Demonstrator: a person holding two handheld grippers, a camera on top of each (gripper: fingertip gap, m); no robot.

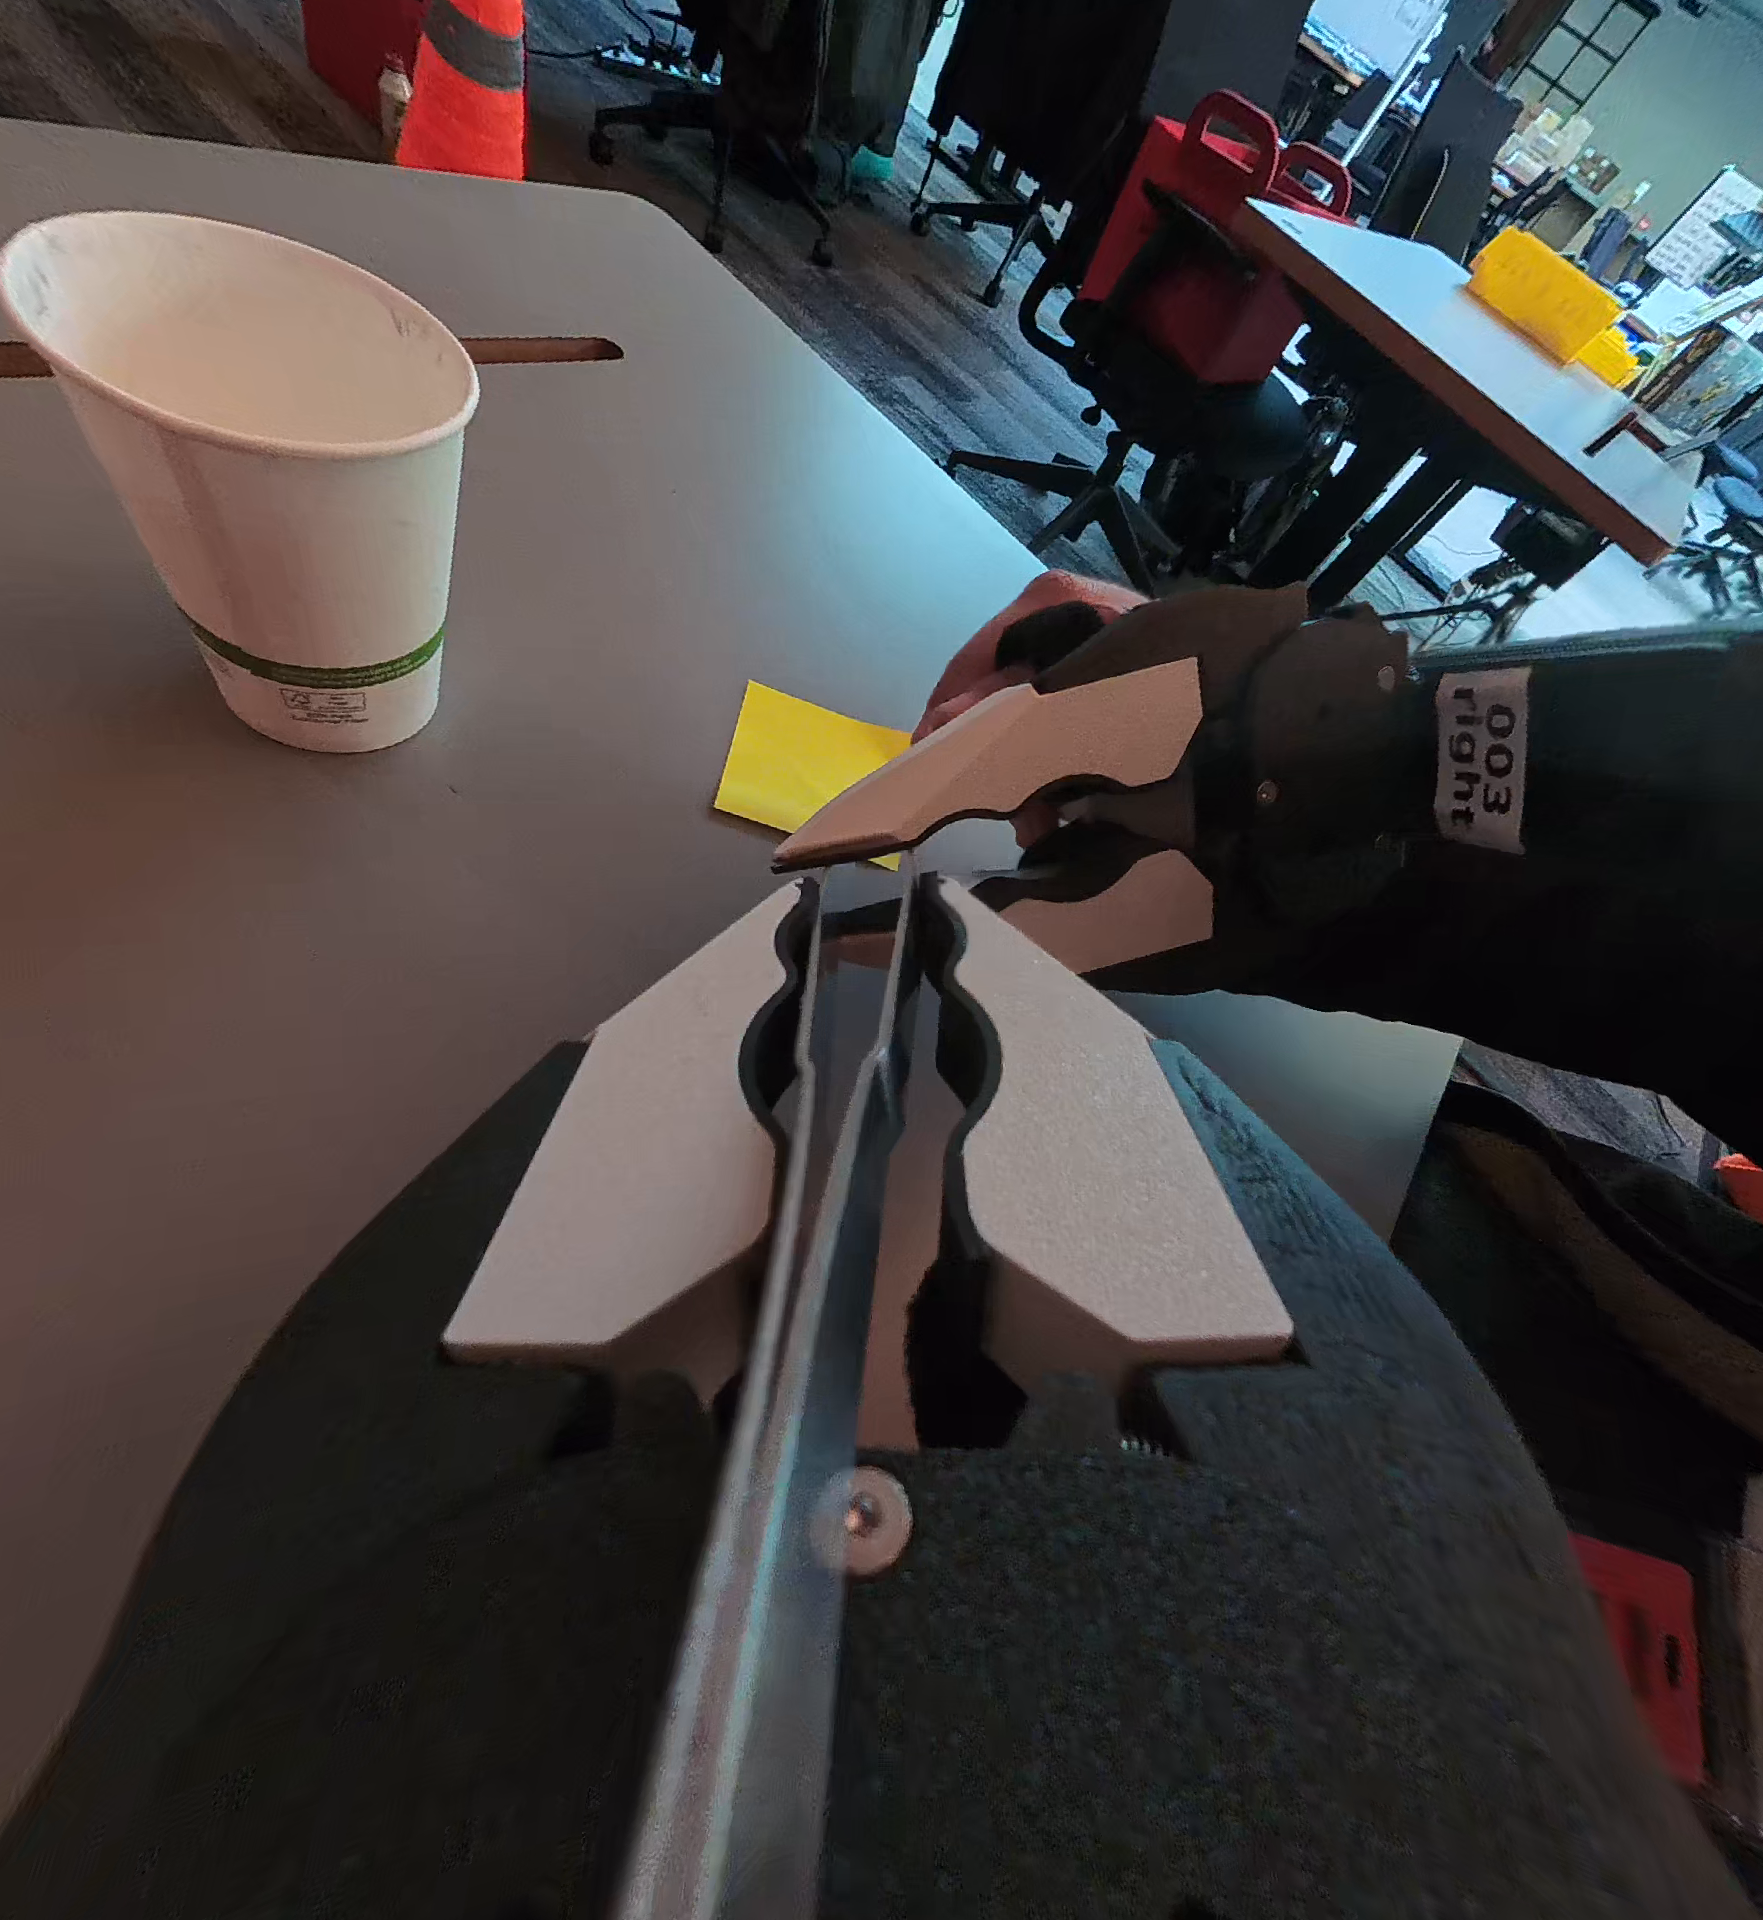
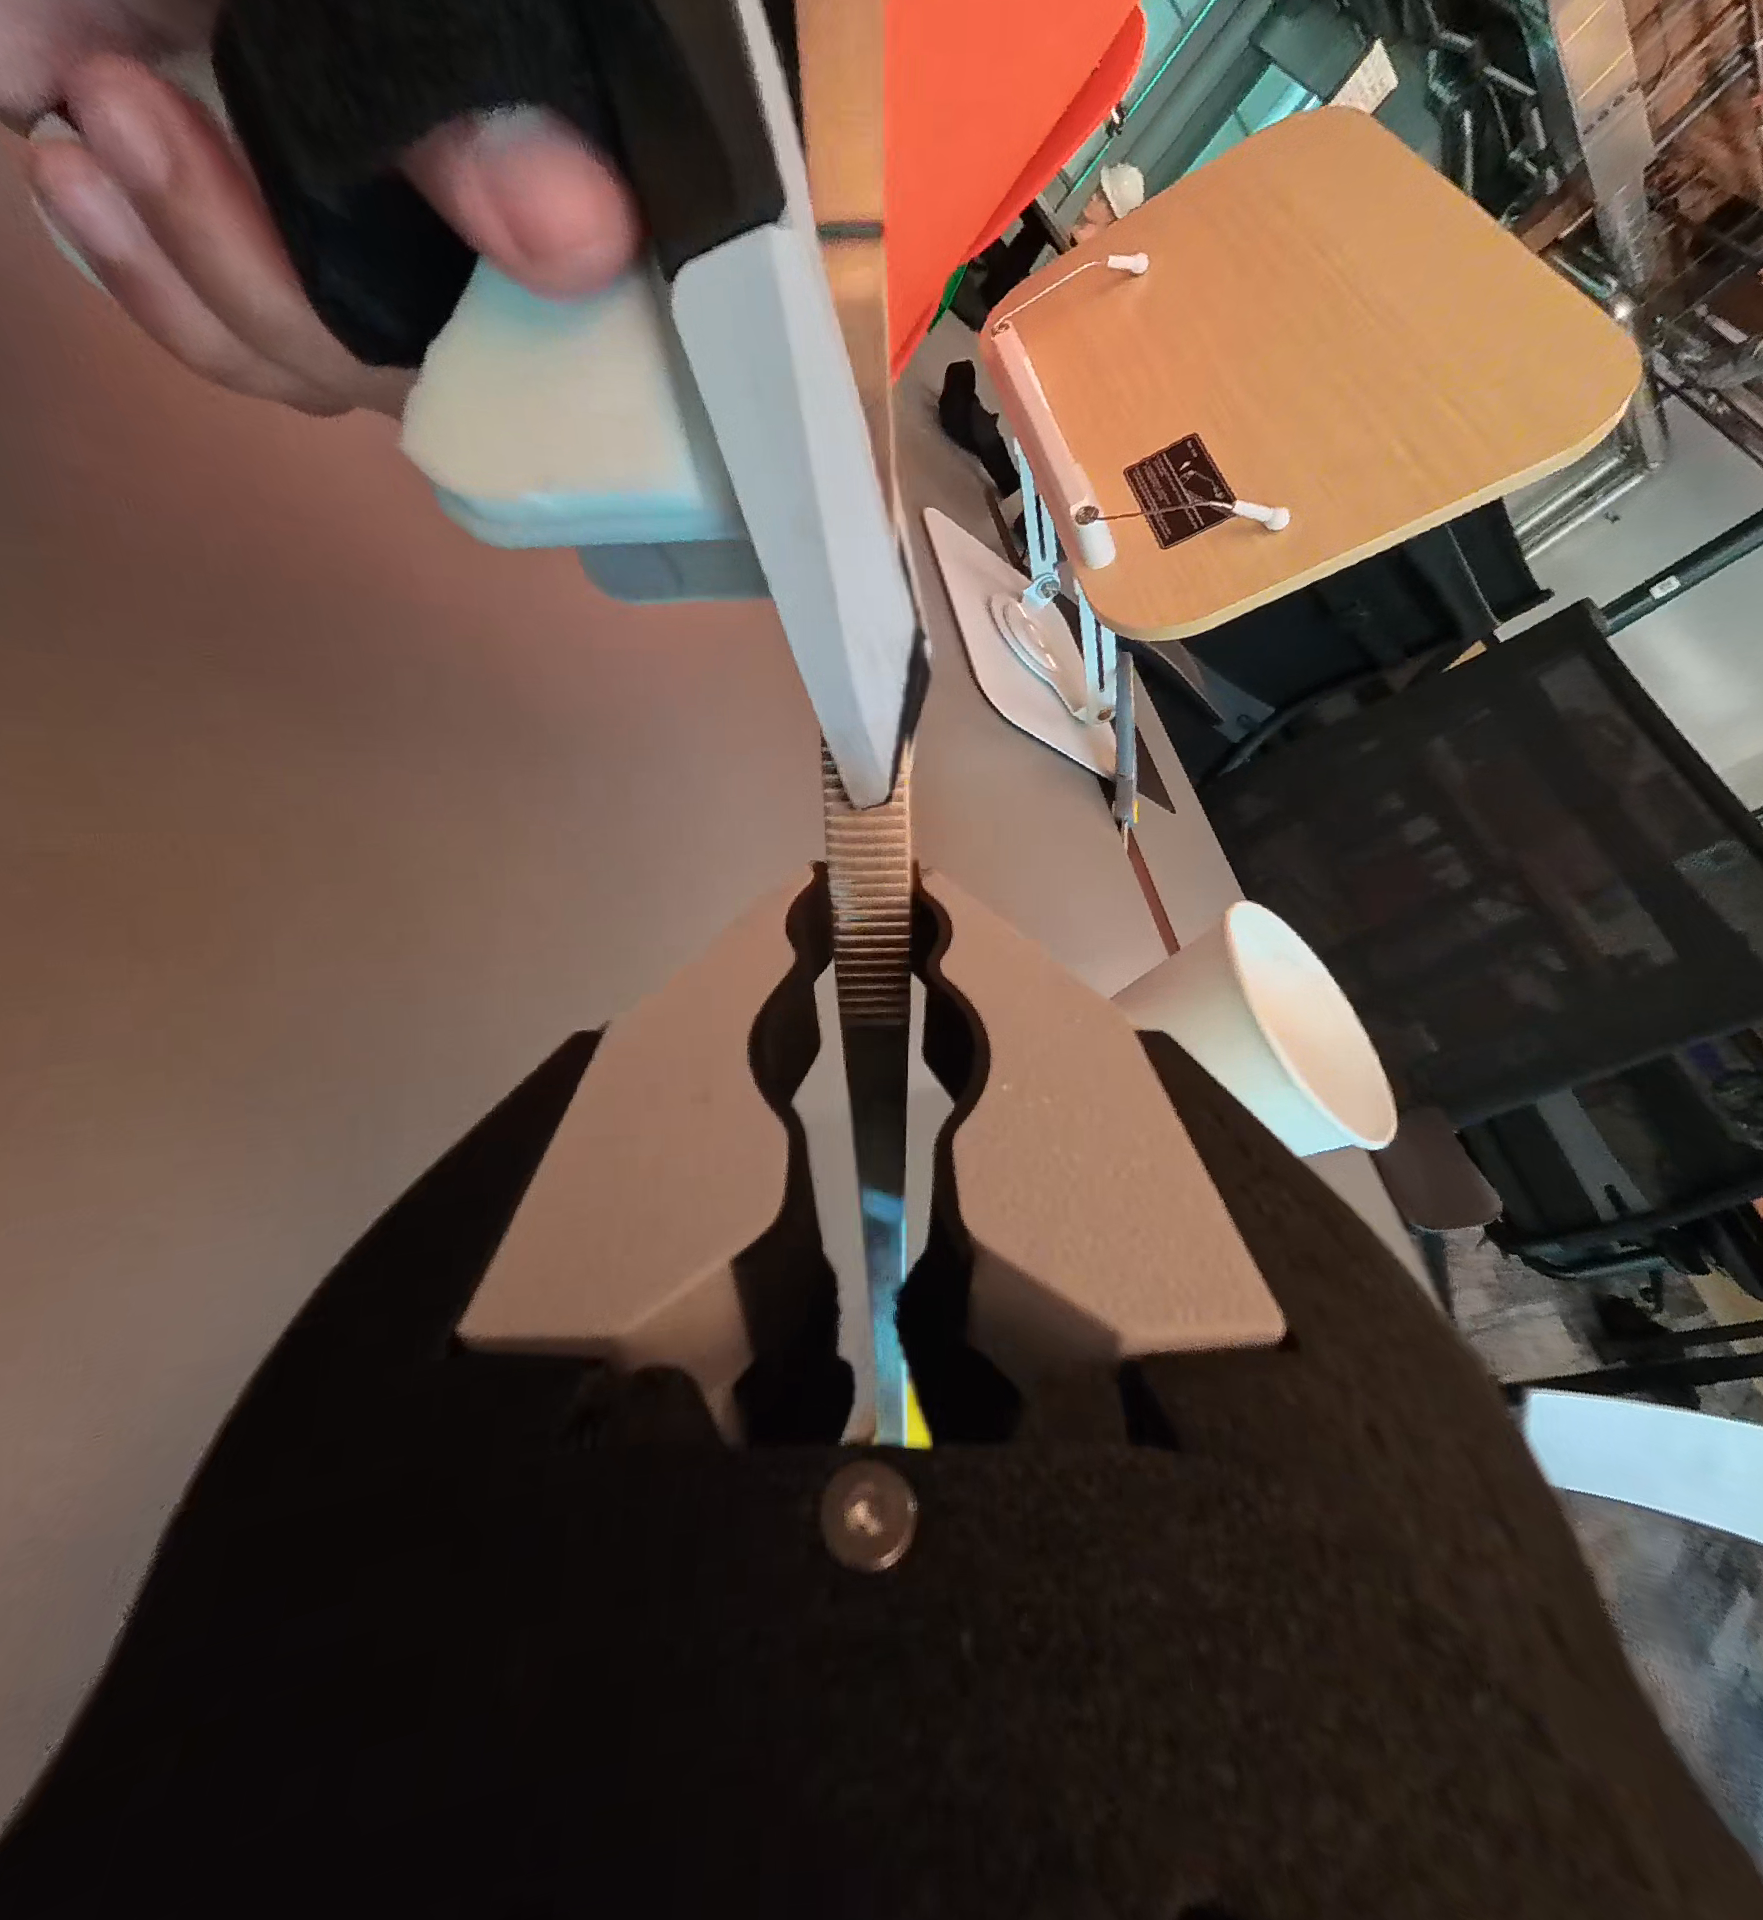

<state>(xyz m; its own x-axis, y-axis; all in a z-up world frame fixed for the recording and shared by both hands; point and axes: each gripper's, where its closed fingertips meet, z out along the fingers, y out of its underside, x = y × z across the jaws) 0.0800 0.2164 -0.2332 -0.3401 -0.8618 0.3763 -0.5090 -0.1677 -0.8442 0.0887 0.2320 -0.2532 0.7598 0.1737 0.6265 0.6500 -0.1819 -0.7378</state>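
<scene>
On the grey tabletop [image 1: 565, 582], at about 10 o'clock from the left tool [image 1: 869, 885], a white paper cup [image 1: 274, 468] with a green band stands upright, well apart from the tools. It stands in front of a narrow slot [image 1: 544, 350] cut in the tabletop. An orange traffic cone [image 1: 466, 83] stands beyond the far edge at 11 o'clock.

The left tool is clenched on a pair of metal tweezers [image 1: 835, 1143], whose two thin arms run up between its fingers toward 12 o'clock. Just past those fingertips lies a yellow sticky note [image 1: 794, 758], flat on the tabletop and partly covered. The right tool [image 1: 841, 857] reaches in from 3 o'clock, low over the note and closed at the tweezers' far end, so it blocks the way ahead. At 1 o'clock stand office chairs and another table carrying yellow bins [image 1: 1542, 281].

In the right wrist view, the right tool [image 2: 872, 894] grips the ribbed part of the tweezers [image 2: 869, 935]. The left tool [image 2: 861, 769], held by a gloved hand [image 2: 264, 239], comes down from 12 o'clock onto the same tweezers. The cup [image 2: 1272, 1039] shows at 3 o'clock.
</scene>
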